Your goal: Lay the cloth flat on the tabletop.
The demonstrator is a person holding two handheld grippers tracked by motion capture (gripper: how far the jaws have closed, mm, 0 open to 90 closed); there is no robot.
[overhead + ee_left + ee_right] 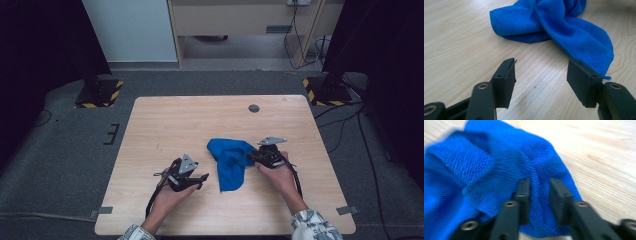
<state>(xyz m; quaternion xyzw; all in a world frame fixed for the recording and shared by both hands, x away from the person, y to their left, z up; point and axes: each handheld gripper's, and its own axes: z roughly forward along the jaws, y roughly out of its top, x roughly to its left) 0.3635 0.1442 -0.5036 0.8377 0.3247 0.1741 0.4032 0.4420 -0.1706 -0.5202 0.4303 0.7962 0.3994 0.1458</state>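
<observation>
Blue cloth (229, 159) lies crumpled mid-bench (165, 125). The right tool (539, 195) straddles a fold, jaws slightly parted, seemingly not pinching. The left tool (540, 75) gapes empty just beside the cloth.

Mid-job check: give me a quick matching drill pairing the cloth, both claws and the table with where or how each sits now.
Things:
1. blue cloth
2. left claw
3. right claw
4. table

States:
A. jaws apart over bare wood, nothing between them
B. light wood, bears everything
C. lies crumpled near the table's middle
D. jaws slightly apart with a fold of cloth between them

Pairs: 1-C, 2-A, 3-D, 4-B
</observation>
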